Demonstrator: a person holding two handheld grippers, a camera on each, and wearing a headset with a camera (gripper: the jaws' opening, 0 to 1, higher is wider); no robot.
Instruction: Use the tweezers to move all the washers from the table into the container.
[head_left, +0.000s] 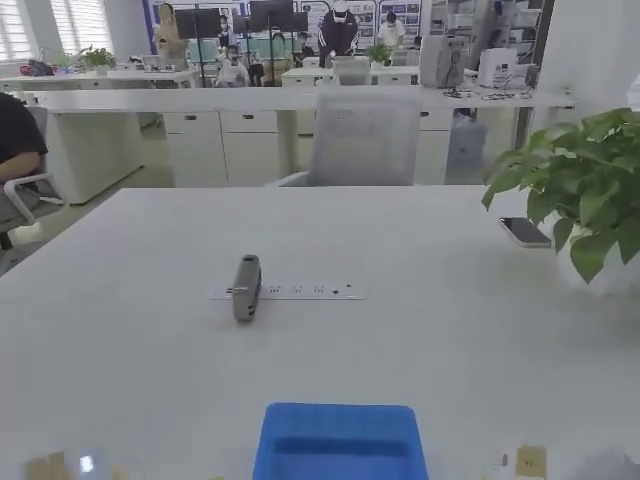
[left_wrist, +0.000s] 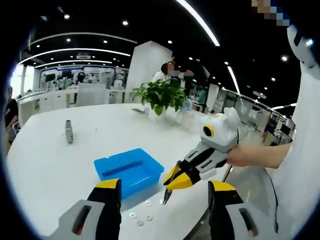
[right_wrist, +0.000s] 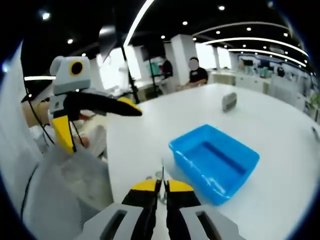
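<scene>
Several small metal washers (left_wrist: 148, 203) lie on the white table (left_wrist: 45, 170) near its front edge, just in front of the blue container (left_wrist: 127, 170) (head_left: 338, 440) (right_wrist: 215, 160). My right gripper (right_wrist: 161, 185) (left_wrist: 175, 181) is shut on thin tweezers (right_wrist: 162, 172) (left_wrist: 166, 196). The tweezers point down, with the tips just above the washers. My left gripper (left_wrist: 166, 186) (right_wrist: 100, 127) is open with nothing between its jaws, and it is held off the table's edge, facing the container.
A grey device (head_left: 246, 287) lies across a flat white power strip (head_left: 300, 291) at mid-table. A phone (head_left: 524, 231) and a potted plant (head_left: 590, 185) are at the far right. A chair (head_left: 362, 135) stands behind the table.
</scene>
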